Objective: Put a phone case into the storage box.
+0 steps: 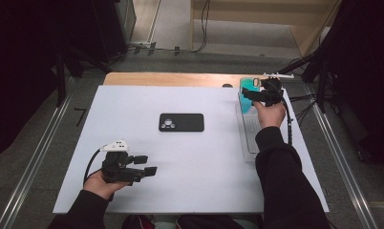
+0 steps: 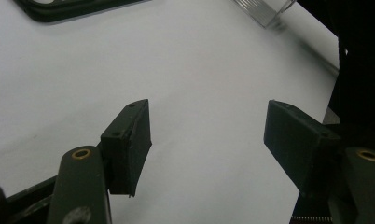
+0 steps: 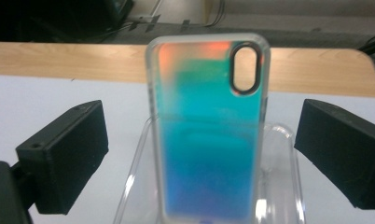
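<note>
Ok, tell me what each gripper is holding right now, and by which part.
Nothing is held. The left gripper is open over the bare white table. The right gripper is open, its jaws either side of the iridescent phone case, not touching it.

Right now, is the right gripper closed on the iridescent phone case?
No: in the right gripper view the right gripper has both jaws spread wide, with clear gaps on either side of the iridescent phone case standing in the clear holder.

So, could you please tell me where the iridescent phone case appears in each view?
High view: the iridescent phone case stands at the far right, in the clear tray, just ahead of the right gripper.
Right gripper view: centre, upright, between the open jaws.
Left gripper view: not in it.
Shared landmark: the clear tray, whose corner also shows at the left gripper view's top edge.
</note>
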`<state>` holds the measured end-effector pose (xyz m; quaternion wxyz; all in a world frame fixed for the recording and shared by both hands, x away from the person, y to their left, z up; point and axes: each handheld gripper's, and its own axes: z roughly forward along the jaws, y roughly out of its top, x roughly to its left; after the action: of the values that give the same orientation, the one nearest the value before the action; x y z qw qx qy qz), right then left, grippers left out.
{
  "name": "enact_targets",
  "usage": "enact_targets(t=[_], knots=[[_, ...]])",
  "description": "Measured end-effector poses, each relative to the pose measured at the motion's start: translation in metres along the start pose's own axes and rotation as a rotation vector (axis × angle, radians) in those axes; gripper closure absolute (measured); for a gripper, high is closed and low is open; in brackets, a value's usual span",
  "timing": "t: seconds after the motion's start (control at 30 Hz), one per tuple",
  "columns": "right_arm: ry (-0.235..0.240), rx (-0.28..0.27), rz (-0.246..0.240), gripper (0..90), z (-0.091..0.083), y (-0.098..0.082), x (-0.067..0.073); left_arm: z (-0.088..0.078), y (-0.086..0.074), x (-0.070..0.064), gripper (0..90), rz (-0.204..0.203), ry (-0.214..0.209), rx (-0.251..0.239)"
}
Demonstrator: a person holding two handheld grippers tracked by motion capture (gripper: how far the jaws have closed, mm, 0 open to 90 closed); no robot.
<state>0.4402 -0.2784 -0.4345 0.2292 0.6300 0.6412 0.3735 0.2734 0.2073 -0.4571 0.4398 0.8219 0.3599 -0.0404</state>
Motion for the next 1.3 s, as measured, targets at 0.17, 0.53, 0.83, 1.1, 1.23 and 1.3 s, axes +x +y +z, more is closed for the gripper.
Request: enact_targets(t=[0.17,0.53,0.83,1.1,1.23,1.3], knots=[[0.057,0.023,0.005,1.2,-0.013,-0.003,0.002,0.000,0.001,0.000,32.0,-0.007,-0.001,-0.006],[0.178,0.060,-0.050,1.5,-0.040,-0.014,0.017,0.000,0.001,0.003,32.0,-0.022,0.001,-0.002],[0.272,0.060,-0.087,3.3,-0.062,-0.026,0.028,0.000,0.001,0.004,31.9,-0.032,0.002,0.000],[0.325,0.054,-0.116,5.1,-0.076,-0.040,0.034,-0.001,0.002,0.006,31.9,-0.031,0.000,0.007],[0.370,0.060,-0.136,6.5,-0.086,-0.046,0.038,-0.001,0.003,0.007,31.9,-0.032,-0.003,0.003],[0.393,0.062,-0.146,12.7,-0.091,-0.051,0.040,-0.001,0.003,0.008,31.9,-0.032,-0.008,0.003]])
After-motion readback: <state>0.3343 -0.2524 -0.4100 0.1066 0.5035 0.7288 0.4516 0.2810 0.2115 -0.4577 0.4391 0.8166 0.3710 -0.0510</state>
